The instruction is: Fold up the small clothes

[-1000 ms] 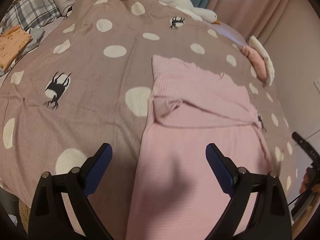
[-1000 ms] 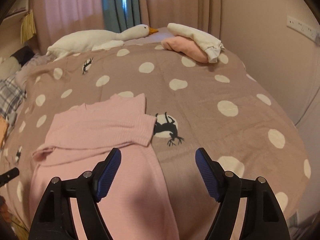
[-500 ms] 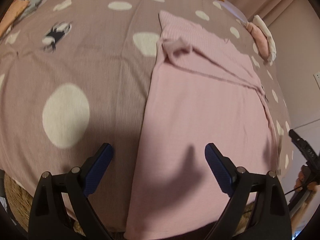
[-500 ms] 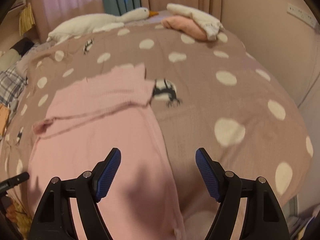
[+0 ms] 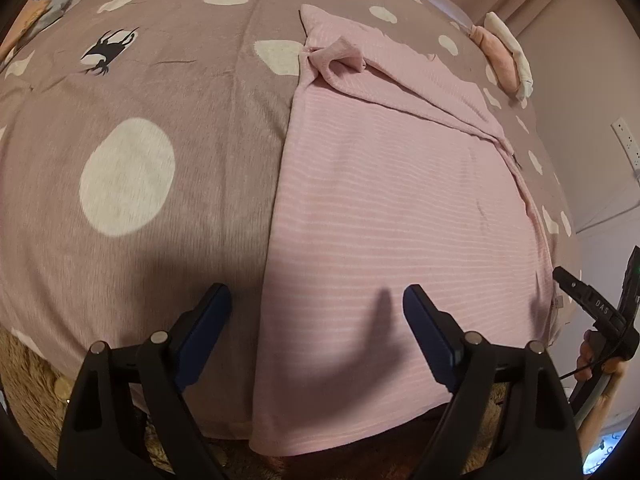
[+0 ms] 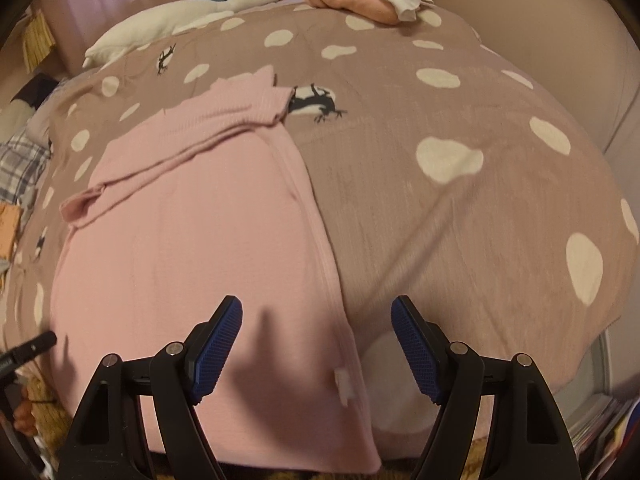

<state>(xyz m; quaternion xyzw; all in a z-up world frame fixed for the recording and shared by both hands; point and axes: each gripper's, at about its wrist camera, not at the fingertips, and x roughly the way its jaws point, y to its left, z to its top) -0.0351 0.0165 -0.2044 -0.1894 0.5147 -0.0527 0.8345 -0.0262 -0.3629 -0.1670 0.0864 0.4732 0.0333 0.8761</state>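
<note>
**Both tongs wide over the hem of the pink top**

My left gripper [image 5: 316, 308] is spread wide and holds nothing; its left finger hangs over bare bedspread, its right finger over the cloth, so the garment's left edge runs up between them. My right gripper [image 6: 316, 320] is equally wide and empty, straddling the opposite side edge the same way. I read this as a deliberate setup: each tong lines up on one lower corner so the hem can be pinched at both ends together.

Just ahead of the fingers lies the pink top [image 5: 392, 208], flat on the dotted bedspread [image 5: 128, 168], its hem hanging slightly over the near edge of the bed. Farther ahead, the sleeves are already folded across the body, which suggests the next fold brings the hem up towards them. A small white tag [image 6: 344, 388] shows near the right tong.

Well beyond, at the far side, sit a folded clothes pile [image 6: 368, 0] and a goose plush [image 6: 192, 16].
</note>
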